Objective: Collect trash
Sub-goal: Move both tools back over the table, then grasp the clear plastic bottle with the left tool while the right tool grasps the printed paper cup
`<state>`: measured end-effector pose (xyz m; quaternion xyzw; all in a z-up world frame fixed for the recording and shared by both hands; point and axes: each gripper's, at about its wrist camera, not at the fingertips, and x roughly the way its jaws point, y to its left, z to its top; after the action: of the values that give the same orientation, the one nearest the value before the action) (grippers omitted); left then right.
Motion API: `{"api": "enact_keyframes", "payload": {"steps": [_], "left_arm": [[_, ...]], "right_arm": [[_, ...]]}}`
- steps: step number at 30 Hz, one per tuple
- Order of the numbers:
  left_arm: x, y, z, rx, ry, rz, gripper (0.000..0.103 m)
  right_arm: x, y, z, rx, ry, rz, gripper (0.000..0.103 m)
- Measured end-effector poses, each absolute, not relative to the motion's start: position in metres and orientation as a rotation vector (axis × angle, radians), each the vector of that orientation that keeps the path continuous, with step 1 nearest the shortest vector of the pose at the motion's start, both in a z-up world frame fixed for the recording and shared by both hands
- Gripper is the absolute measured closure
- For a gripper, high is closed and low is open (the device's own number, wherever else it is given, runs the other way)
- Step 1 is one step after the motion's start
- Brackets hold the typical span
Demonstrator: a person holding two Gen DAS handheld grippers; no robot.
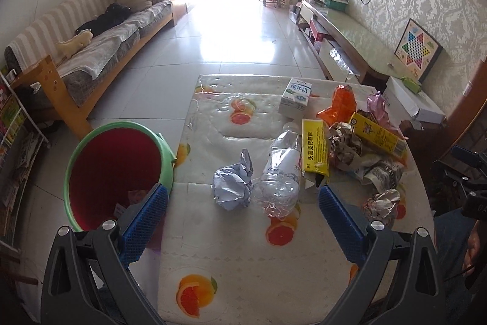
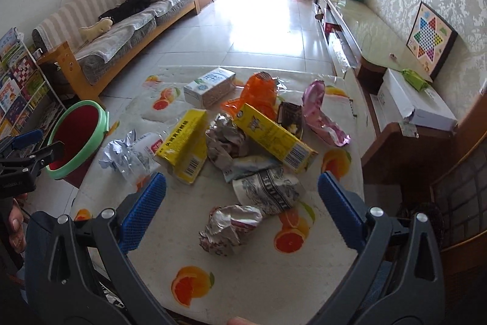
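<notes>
Left gripper [image 1: 243,197]: jaws wide apart, empty, held above the near part of the table [image 1: 243,264], with a crumpled paper ball [image 1: 232,188] and a squashed clear bottle [image 1: 280,172] lying between the blue pads [image 1: 146,224] further ahead. Right gripper [image 2: 242,188]: jaws likewise spread, nothing gripped, a crumpled foil wrapper [image 2: 229,229] lying on the cloth just ahead. Trash piled mid-table: two yellow boxes [image 2: 185,145], one touching the bottle; a milk carton [image 2: 210,87] at the far side; an orange wrapper [image 2: 258,96]; a pink wrapper [image 2: 322,114]; crumpled newspaper [image 2: 268,191]. Green-rimmed red bin [image 1: 115,172] on the floor, touching the table's left edge, a few scraps at its bottom.
</notes>
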<state>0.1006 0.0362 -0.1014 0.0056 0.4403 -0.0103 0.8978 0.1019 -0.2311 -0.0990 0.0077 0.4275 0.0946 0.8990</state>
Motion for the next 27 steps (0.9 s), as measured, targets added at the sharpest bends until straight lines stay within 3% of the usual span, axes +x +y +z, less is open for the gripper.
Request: {"api": "enact_keyframes", "payload": {"steps": [19,27], "left_arm": [[0.199,-0.026,-0.180,0.267,1.158,-0.196,0.009],[0.217,-0.040,-0.206,0.381,1.243,-0.254,0.018]], "right_arm": [[0.126,-0.259,-0.164,0.103,1.058,0.132,0.005],[0.147,-0.260,-0.189,0.154,1.121,0.130,0.005]]}}
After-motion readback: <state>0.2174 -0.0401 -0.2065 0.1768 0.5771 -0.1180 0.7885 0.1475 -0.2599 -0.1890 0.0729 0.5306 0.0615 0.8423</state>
